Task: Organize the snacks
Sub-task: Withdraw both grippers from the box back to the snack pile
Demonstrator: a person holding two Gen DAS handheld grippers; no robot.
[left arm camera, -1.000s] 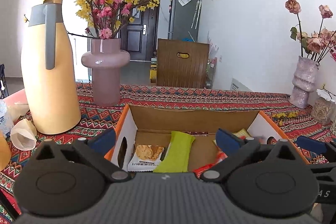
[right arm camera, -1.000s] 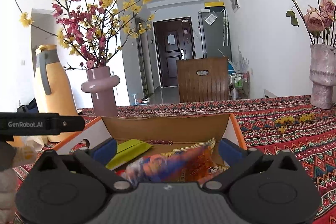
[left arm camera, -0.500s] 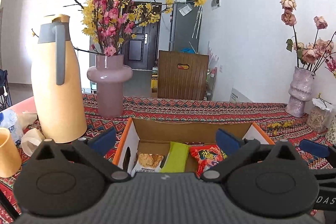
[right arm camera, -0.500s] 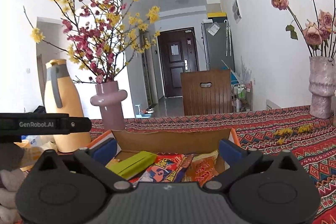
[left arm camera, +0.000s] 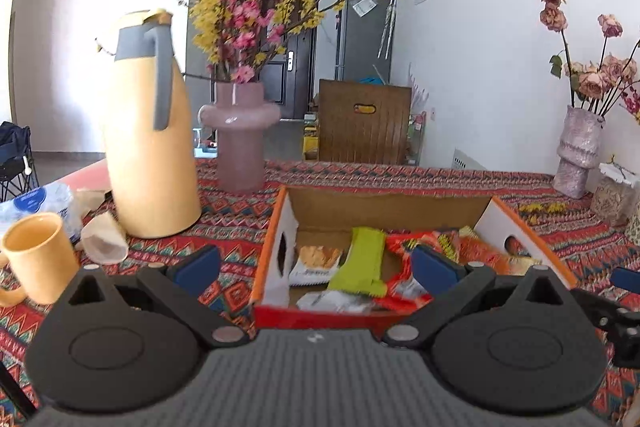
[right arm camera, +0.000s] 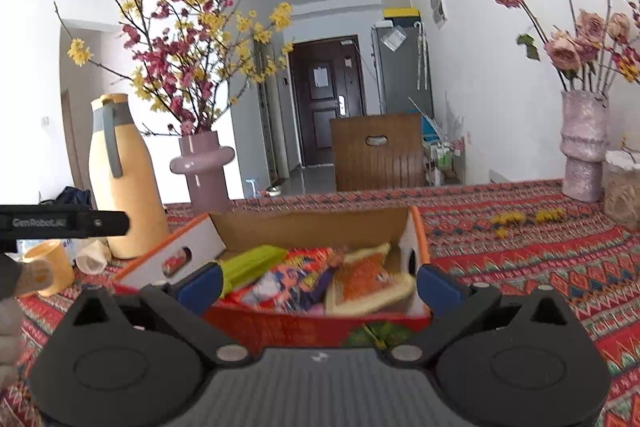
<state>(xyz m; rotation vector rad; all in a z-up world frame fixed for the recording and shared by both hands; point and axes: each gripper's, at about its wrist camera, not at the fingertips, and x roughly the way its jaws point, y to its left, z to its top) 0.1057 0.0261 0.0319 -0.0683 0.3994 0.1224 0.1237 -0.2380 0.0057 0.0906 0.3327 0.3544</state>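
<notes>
Both fingers are held spread on the left hand-held gripper (left arm camera: 314, 265) and right hand-held gripper (right arm camera: 318, 283), nothing pinched; snack packets (right arm camera: 296, 277) are seen lying inside the cardboard box (left arm camera: 384, 205).

The worktop (left arm camera: 420, 175) wears a cloth of red, orange, teal and dark zigzag bands; the box (left arm camera: 528, 223) is plain brown card inside, white on its end walls, orange along the rim and red at the front; in it lie a lime-green packet (left arm camera: 362, 261), a red packet (left arm camera: 416, 247) with yellow print and an orange packet (right arm camera: 362, 277); the jug (left arm camera: 150, 155) is pale yellow with a grey handle; the mug (left arm camera: 38, 255) is yellow; the vase (left arm camera: 239, 131) is dusty mauve, bearing pink and yellow blossom.
</notes>
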